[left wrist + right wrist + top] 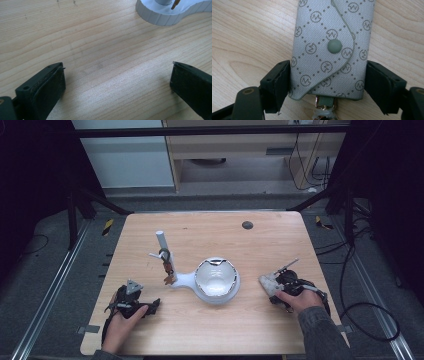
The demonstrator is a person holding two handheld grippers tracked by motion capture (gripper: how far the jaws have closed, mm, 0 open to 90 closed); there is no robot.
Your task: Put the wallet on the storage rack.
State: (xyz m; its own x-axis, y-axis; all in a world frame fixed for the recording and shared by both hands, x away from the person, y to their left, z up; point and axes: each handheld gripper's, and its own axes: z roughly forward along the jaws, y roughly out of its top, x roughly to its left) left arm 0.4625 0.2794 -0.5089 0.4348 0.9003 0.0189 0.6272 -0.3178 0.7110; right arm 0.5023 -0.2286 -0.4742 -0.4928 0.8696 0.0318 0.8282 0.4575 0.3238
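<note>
Grey monogrammed key pouch (pixel 329 50), near the counter's (pixel 260 320) right edge, is pinched by the right claw (pixel 327 82); the left claw (pixel 117 82) gapes empty.

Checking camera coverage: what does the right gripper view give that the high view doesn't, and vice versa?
Right gripper view: the grey key pouch up close, with its monogram pattern, snap button and metal clasp, and a black jaw against each side of it. High view: the white stand with its bowl and post, the left gripper, both hands. Shared: the pouch in the right gripper, the wooden table.
</note>
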